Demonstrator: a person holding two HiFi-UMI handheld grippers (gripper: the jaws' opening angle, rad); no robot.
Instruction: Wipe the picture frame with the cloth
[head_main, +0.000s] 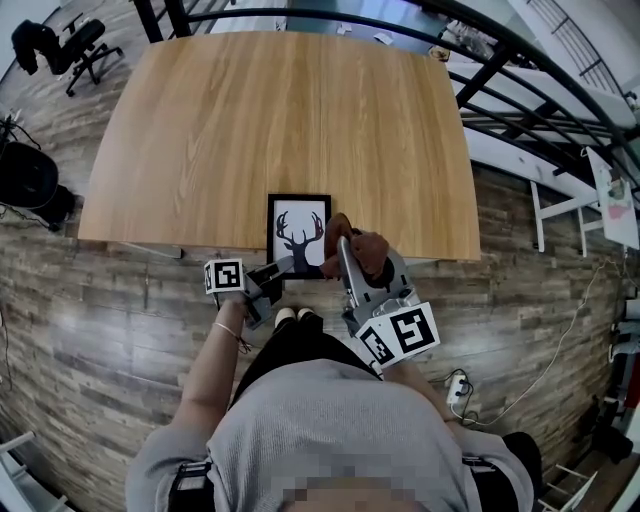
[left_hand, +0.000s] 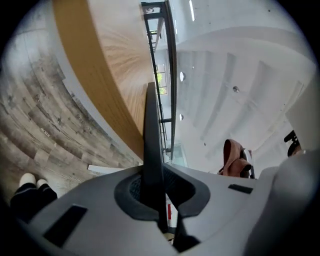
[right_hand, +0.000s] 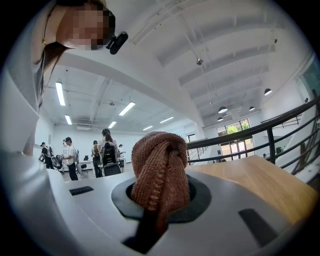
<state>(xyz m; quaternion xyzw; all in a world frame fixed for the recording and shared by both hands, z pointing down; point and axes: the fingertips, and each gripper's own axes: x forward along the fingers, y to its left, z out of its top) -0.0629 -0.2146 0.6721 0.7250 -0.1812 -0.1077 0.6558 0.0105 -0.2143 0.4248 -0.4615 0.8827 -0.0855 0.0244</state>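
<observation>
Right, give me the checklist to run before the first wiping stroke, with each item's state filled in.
1. Black-rimmed picture frame with the deer print gripped by the left gripper: ok, the frame's edge stands between its closed jaws.
2. Brown knitted cloth held in the right gripper: ok, bunched between the jaws.
3. Cloth lined up with the frame: ok, it sits at the frame's right side.
4. Cloth touching the glass: cannot tell.
5. Frame resting on the light wooden table: cannot tell; its near end appears past the table's near edge.
</observation>
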